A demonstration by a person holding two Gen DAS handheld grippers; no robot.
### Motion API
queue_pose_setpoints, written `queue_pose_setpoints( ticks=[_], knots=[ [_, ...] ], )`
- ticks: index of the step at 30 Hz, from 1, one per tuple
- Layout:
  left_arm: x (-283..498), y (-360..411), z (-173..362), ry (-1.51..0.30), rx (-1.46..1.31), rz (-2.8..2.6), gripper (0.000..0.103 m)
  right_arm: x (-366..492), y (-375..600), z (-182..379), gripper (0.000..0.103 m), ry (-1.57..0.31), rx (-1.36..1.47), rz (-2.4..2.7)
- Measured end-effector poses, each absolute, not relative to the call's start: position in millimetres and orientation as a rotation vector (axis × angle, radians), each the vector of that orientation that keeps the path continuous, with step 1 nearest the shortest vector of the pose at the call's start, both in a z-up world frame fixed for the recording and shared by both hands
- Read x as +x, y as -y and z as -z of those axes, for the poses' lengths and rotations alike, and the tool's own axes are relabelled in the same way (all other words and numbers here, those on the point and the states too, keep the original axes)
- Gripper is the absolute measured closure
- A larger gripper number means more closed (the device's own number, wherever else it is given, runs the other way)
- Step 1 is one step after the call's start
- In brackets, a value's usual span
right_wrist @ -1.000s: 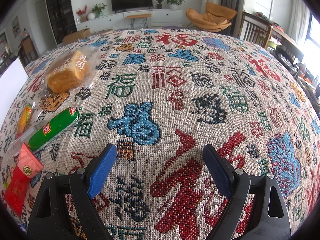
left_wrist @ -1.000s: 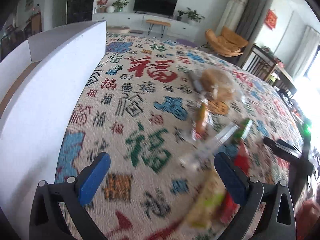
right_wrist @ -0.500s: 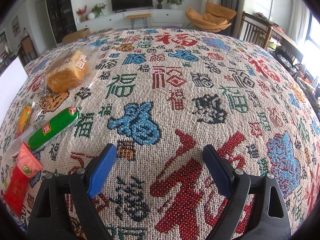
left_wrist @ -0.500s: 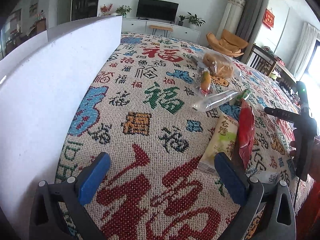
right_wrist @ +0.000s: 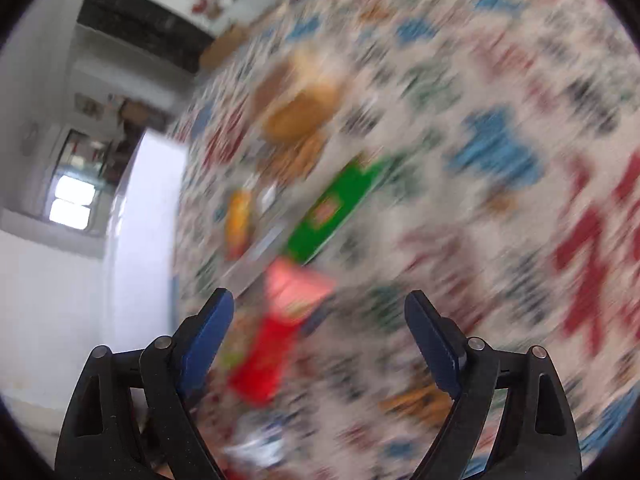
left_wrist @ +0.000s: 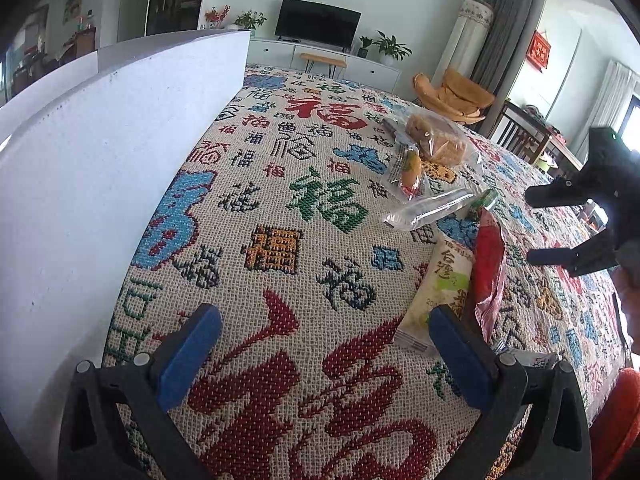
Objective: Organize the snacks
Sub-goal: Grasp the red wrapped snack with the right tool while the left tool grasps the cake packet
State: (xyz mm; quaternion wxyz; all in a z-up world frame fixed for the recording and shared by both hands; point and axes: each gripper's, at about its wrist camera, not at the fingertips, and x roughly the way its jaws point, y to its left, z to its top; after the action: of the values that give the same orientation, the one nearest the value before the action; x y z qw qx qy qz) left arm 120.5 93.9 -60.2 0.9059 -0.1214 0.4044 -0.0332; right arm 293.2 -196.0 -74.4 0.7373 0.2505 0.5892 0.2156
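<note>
The snacks lie in a loose row on the patterned cloth (left_wrist: 280, 216), all to the right of the white box (left_wrist: 100, 168), which is taken here as landmark. Farthest from the cameras is the bread bag (left_wrist: 436, 140); nearer come an orange snack pack (left_wrist: 412, 168), a clear wrapper (left_wrist: 428, 210), a green sausage (right_wrist: 340, 208), then the red packet (left_wrist: 488, 264) and the pale cracker pack (left_wrist: 440, 284), approx. touching each other.

Both tongs are spread wide and hold nothing: left gripper (left_wrist: 324, 356) and right gripper (right_wrist: 320, 332).

Handling, as judgement: the packets are probably light, w/ thin slippery film. The bread is soft and can be crushed, so it should be taken by the bag's loose end, not the middle. The sausage seems firm; a grip across its middle is suitable. The flat packs are best pinched at a sealed edge.

Left wrist view is sharp: the box wall, the printed text on the cracker pack, and the right gripper from outside, well apart from the box, are seen. Right wrist view is strongly blurred, but the full length of the sausage is shown only there, and the red packet is seen just ahead between the fingers (right_wrist: 208, 332).
</note>
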Motion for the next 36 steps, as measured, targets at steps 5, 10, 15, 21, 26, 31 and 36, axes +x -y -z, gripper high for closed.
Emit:
queue_pose_setpoints(
  ticks=[5,10,15,21,26,31,36],
  knots=[
    [116.4,-96.4,60.3,-0.819,-0.267,0.079,0.0,285.0,131.9,80.9,0.016,-1.375,0.402,-0.486],
    [114.3,-97.6,59.9,-0.811,-0.279,0.085,0.0,278.5,127.7,82.5,0.076,-1.321,0.297,-0.399],
    [114.0,-99.5,58.7,-0.811,-0.288,0.095,0.0,268.6,160.5,79.0,0.083,-1.294,0.258,-0.353],
    [122.3,-86.2,36.2,-0.838,-0.285,0.282,0.004,258.0,210.0,58.6,0.083,-1.224,0.104,-0.293],
    [159.9,-44.6,21.5,-0.991,-0.086,0.412,0.031,245.8,221.6,70.1,0.079,-1.252,-0.035,-0.282],
    [180.9,-15.3,40.3,-1.151,0.028,0.473,0.069,242.8,237.7,71.2,0.077,-1.248,0.036,-0.288],
    [182.7,-2.9,43.2,-1.185,0.044,0.474,0.071,239.5,248.4,66.2,0.056,-1.274,0.068,-0.301]
  ],
)
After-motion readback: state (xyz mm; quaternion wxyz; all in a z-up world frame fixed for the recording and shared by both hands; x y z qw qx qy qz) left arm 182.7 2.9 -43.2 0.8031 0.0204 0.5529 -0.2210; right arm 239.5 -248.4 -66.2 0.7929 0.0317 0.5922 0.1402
